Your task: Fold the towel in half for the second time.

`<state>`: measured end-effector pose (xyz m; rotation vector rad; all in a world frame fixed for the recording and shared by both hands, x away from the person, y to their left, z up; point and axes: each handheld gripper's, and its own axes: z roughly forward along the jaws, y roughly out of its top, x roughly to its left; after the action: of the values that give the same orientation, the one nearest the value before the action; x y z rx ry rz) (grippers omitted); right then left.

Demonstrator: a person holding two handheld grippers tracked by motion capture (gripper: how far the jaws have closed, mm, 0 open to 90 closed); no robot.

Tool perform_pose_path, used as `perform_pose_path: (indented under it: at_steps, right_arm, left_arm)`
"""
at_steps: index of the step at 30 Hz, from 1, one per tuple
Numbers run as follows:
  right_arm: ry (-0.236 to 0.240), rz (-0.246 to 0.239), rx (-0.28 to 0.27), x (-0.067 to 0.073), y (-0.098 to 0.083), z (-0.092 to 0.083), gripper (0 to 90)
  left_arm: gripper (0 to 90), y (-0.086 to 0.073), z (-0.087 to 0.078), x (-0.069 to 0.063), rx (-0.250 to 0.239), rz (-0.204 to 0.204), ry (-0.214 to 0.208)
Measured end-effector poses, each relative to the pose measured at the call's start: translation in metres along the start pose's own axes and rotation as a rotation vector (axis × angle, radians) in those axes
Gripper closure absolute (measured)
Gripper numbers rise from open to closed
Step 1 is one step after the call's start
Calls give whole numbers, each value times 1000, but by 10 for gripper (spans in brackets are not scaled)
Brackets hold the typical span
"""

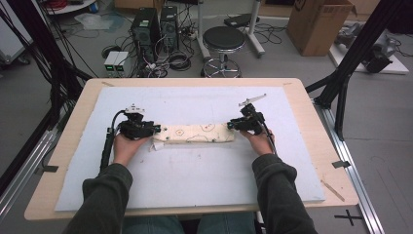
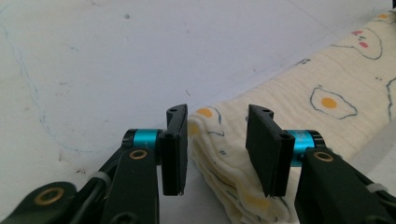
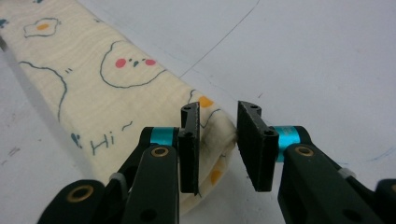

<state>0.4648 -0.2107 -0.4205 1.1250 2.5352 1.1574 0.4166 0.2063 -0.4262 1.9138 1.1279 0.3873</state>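
Lying across the middle of the pale blue foam mat point(image 1: 195, 180) on the light wooden table point(image 1: 311, 117) is a cream-coloured folded cloth printed with fried eggs and little faces point(image 1: 197, 133), stretched into a long narrow band from side to side. The left gripper point(image 1: 155, 129) sits at the band's left end, and the right gripper point(image 1: 231, 125) sits at its right end, each held in one of the person's hands.

In the left gripper view, the left gripper point(image 2: 217, 140) has its jaws parted with the cloth's point(image 2: 299, 112) folded end between them; the pads stand off it rather than pinching. In the right gripper view, the right gripper point(image 3: 218, 144) is likewise released, its jaws apart around the cloth's point(image 3: 93, 88) rounded end, which lies against the left-hand pad while a gap shows at the other.
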Motion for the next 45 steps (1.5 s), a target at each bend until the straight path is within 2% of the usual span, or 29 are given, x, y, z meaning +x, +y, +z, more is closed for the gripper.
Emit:
perform_pose_path:
  at_steps: [6,23,33,37,39,45]
  right_arm:
    - [4,4,-33,2,1,-11,624]
    - [28,14,-87,15,5,-28,480]
    - [32,2,-111,26,6,-38,306]
    - [31,0,-124,30,5,-43,250]
    - [37,15,-135,30,3,-44,212]
    - [35,17,-142,30,2,-50,166]
  left_arm:
    - [523,3,-10,0,-21,1,-9]
    - [496,9,-33,-12,-56,34,-54]
    - [422,11,-44,-22,-87,25,-72]
    - [392,10,-48,-23,-94,36,-84]
    - [386,9,-50,-24,-97,35,-96]
    - [350,10,-56,-24,-96,46,-97]
